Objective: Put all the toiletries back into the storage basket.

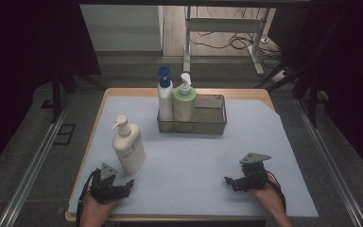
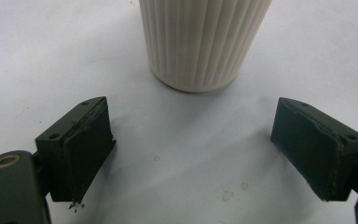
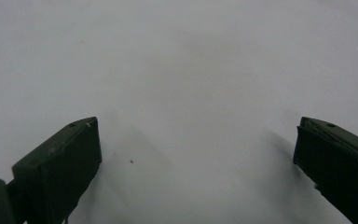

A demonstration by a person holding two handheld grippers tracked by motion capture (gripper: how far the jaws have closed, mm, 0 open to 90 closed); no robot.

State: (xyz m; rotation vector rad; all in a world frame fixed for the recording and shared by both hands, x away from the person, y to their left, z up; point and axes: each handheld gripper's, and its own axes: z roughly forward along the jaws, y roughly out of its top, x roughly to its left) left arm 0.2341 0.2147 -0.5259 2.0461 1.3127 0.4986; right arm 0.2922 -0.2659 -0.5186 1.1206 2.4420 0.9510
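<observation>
Upright cream pump bottle (image 1: 128, 146), ribbed sides, just beyond the wide-open left gripper (image 1: 123, 185).

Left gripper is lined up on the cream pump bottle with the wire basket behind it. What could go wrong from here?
1. The cream pump bottle is tall and stands close ahead of the open left gripper; a low or off-centre push could tip it.
2. Its body is ribbed and tapered, so the pads may slip.
3. The wire basket already holds the blue-capped bottle and green bottle at its left end; lowering there could knock them. The free room is at its right.
</observation>
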